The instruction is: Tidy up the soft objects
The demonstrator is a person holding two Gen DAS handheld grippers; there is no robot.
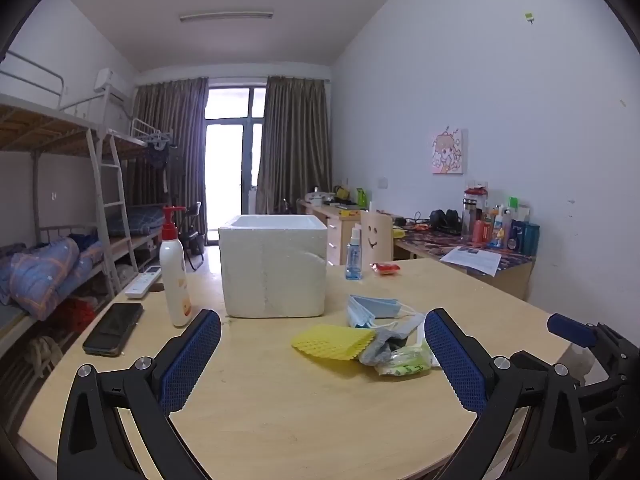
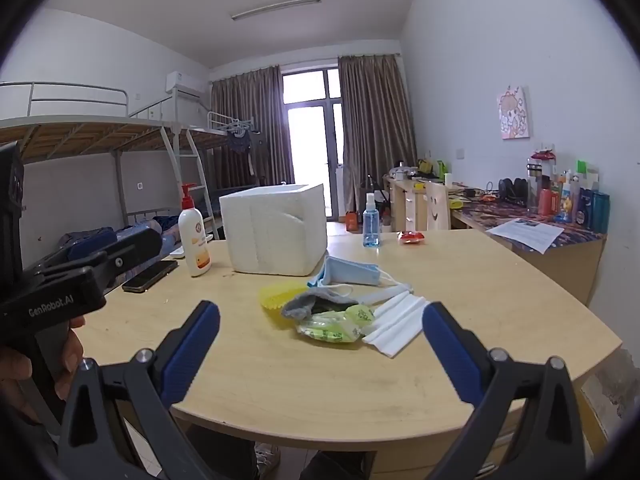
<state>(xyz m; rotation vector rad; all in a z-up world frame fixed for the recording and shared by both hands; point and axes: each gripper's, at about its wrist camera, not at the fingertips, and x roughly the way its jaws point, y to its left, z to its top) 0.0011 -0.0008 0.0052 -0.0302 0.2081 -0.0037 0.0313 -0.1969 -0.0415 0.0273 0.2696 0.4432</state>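
A pile of soft things lies on the wooden table [image 1: 280, 400]: blue face masks [image 1: 372, 309] [image 2: 352, 274], a yellow foam net [image 1: 334, 341] [image 2: 278, 297], a grey sock [image 1: 384, 346] [image 2: 308, 304], a green tissue pack [image 1: 404, 364] [image 2: 332, 326] and white folded foam sheets [image 2: 398, 320]. A white foam box [image 1: 274, 266] [image 2: 276, 230] stands open-topped behind the pile. My left gripper [image 1: 322, 322] is open and empty, in front of the pile. My right gripper [image 2: 320, 314] is open and empty, low at the table's near edge, facing the pile.
A lotion pump bottle [image 1: 174, 276] [image 2: 194, 236], a black phone [image 1: 114, 328] [image 2: 150, 276] and a remote [image 1: 143, 280] lie left of the box. A blue spray bottle [image 1: 354, 256] [image 2: 371, 222] and a red packet [image 1: 386, 267] [image 2: 412, 237] sit behind. A cluttered desk [image 2: 560, 224] stands on the right.
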